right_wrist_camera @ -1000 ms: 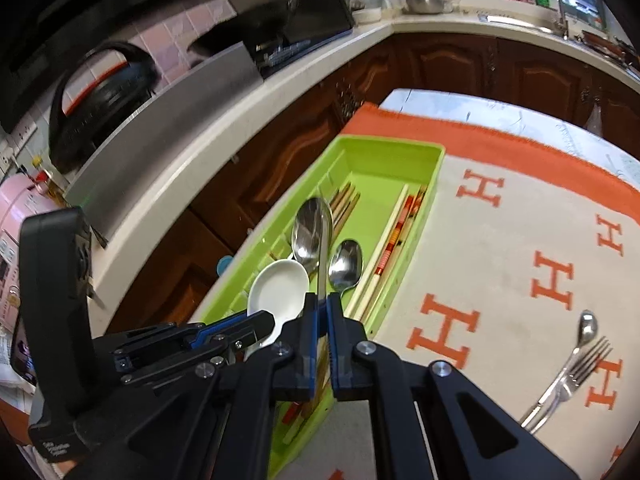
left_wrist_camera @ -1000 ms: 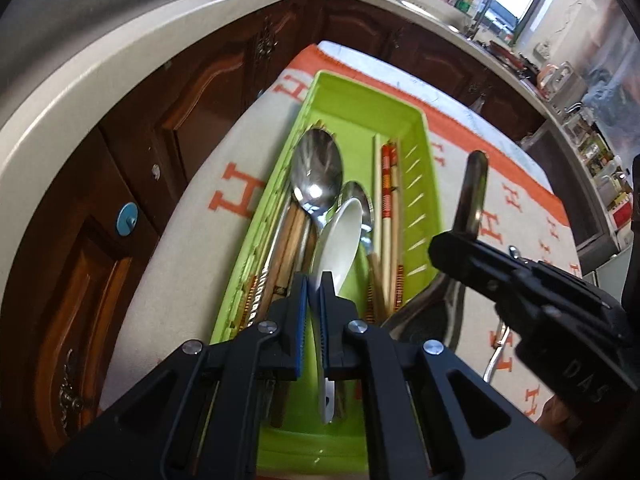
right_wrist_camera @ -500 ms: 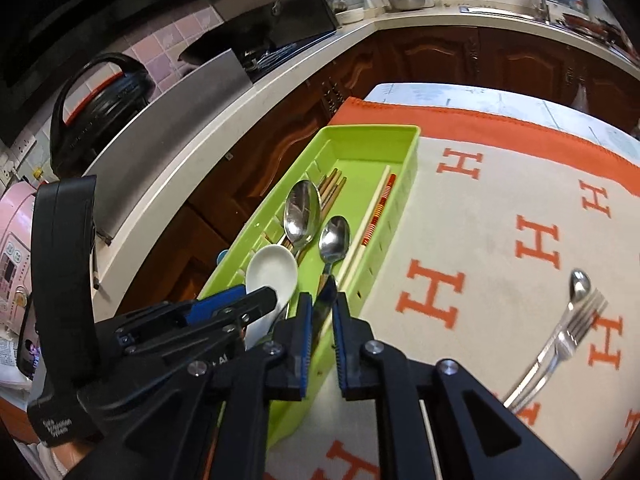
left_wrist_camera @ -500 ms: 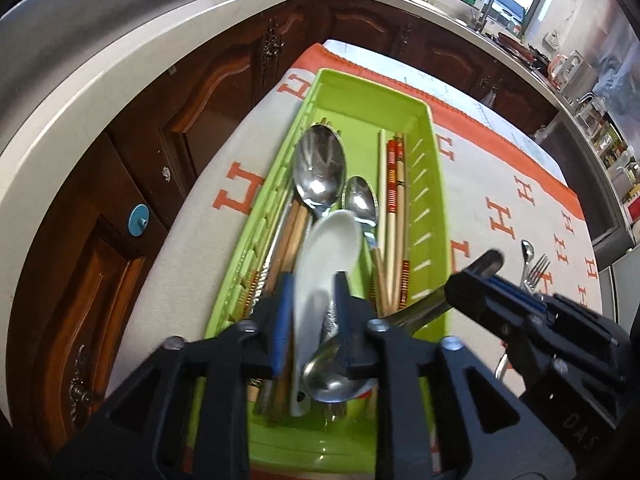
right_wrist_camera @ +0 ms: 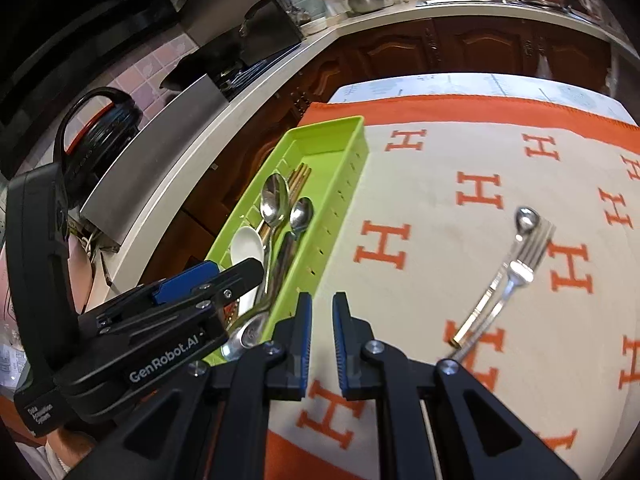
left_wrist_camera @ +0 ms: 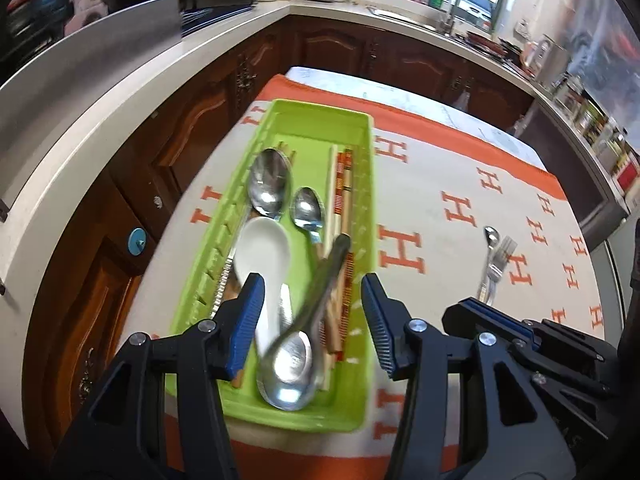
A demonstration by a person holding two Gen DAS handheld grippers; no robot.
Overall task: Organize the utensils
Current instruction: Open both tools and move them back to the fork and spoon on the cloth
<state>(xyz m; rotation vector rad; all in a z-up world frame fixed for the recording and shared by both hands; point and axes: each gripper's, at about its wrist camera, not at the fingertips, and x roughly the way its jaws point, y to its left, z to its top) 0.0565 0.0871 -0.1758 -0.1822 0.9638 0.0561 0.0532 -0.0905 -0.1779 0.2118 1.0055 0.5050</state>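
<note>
Utensils are split between two places: most lie in the green tray (left_wrist_camera: pixel 362 184) along the left edge of the cloth (left_wrist_camera: pixel 432 184), and a fork (right_wrist_camera: pixel 524 256) with a small spoon (right_wrist_camera: pixel 525 220) lies loose toward the cloth's right side.

Left gripper (left_wrist_camera: pixel 314 318): fingers spread wide, holding nothing, poised over the tray's near end. Between them a large steel spoon (left_wrist_camera: pixel 290 364) lies bowl-first at the near wall, its handle slanting across the chopsticks (left_wrist_camera: pixel 344 192). The spoon shows blur; whether it has settled cannot be told. A white ceramic spoon (left_wrist_camera: pixel 260 252) lies just beside it, with two more steel spoons (left_wrist_camera: pixel 270 186) farther up the tray.

Right gripper (right_wrist_camera: pixel 322 340): fingers parted by a narrow gap, nothing between them, over bare cloth just beside the tray's right wall.

Risks, as judged:
- The slanted spoon handle could catch a left finger on lifting away and drag the chopsticks.
- The fork and small spoon overlap; a pinch on one may drag the other.
- The two grippers are close together; a crossing reach could knock them.

Room: open cloth lies between tray and fork. The tray's far end is unoccupied. The tray's left wall sits near the table edge, leaving little margin there.
</note>
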